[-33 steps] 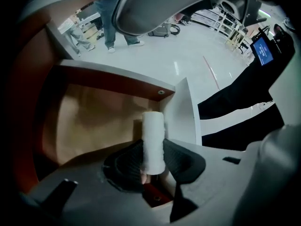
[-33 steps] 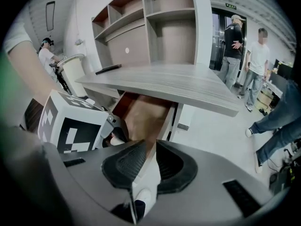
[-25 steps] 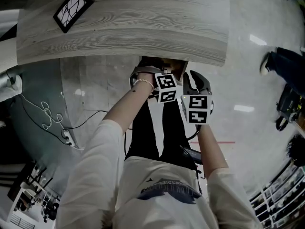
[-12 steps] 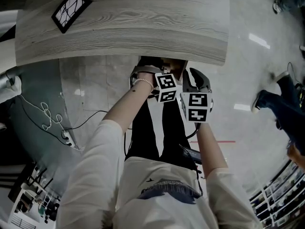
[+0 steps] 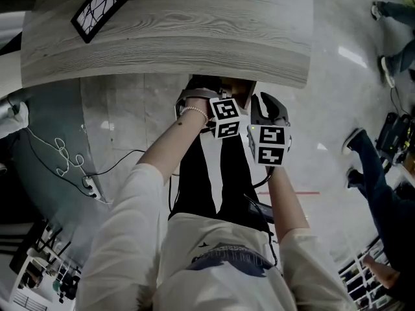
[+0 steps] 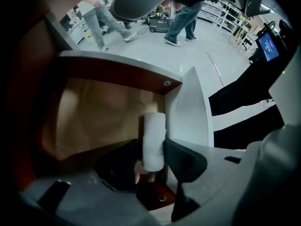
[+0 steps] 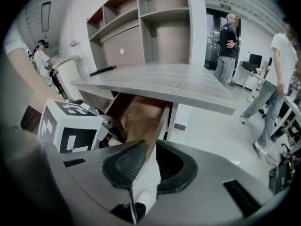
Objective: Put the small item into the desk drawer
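small item (image 6: 154,140) inside drawer (image 6: 89,126), drawer beneath desk (image 5: 168,37)

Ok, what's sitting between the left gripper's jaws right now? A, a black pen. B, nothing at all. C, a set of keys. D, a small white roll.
D: a small white roll stands between the jaws of the left gripper, which have just been opening, above the open drawer.

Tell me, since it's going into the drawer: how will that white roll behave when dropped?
Probably light and soft: the white roll looks fuzzy, like gauze. Being cylindrical, it may roll across the drawer floor to a wall.
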{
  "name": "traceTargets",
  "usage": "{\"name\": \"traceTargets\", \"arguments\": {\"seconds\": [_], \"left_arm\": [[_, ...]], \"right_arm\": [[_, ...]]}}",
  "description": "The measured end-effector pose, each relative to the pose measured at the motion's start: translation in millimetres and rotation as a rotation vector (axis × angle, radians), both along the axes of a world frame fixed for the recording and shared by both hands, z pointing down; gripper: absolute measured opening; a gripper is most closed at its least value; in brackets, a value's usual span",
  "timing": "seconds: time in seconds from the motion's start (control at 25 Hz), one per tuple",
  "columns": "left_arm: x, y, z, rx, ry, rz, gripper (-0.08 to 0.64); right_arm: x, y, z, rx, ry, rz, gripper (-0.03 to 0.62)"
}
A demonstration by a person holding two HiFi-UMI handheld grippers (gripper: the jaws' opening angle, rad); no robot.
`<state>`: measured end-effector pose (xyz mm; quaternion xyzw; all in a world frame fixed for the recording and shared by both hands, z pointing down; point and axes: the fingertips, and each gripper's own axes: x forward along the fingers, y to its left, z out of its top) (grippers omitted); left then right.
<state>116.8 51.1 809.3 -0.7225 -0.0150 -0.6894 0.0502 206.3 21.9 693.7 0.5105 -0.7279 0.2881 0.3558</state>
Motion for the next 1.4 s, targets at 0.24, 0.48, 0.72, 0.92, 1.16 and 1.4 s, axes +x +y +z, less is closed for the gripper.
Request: {"name": "traceTargets", "arguments": {"seconds": [0.24,0.48,0.72,0.92,1.16,1.4], "left_arm": [[1.2,0.3,-11.4,0.003,0.044,-0.019,0.172],[3.1,-9.1,-50.4,0.030,0.160,-0.132,0.172],[-1.5,-20.5,-109.9,0.039,0.304,-0.342,0.172],[-6.9,-38.2,-178.8,0.060,0.482,-0.603,0.171],[-18.7,-60.8,-283.0,0.137,0.756,-0.887,0.122],[-42.6,-69.2,-390.0,0.267,0.968,-1.069,0.035]], "right_arm": [[-1.7,-2.2,-2.9,0.006,-0.001,0.006,0.061],[-7.1,-4.1,-18.9,0.022,-0.003,0.004,0.063],[-13.0,-7.1,-52.9,0.056,-0.016,0.015,0.061],[-17.5,-12.6,-97.5,0.101,-0.036,0.042,0.061],[-23.4,-22.8,-173.1,0.200,-0.071,0.071,0.061],[-25.9,-24.6,-262.1,0.338,-0.130,0.097,0.060]]}}
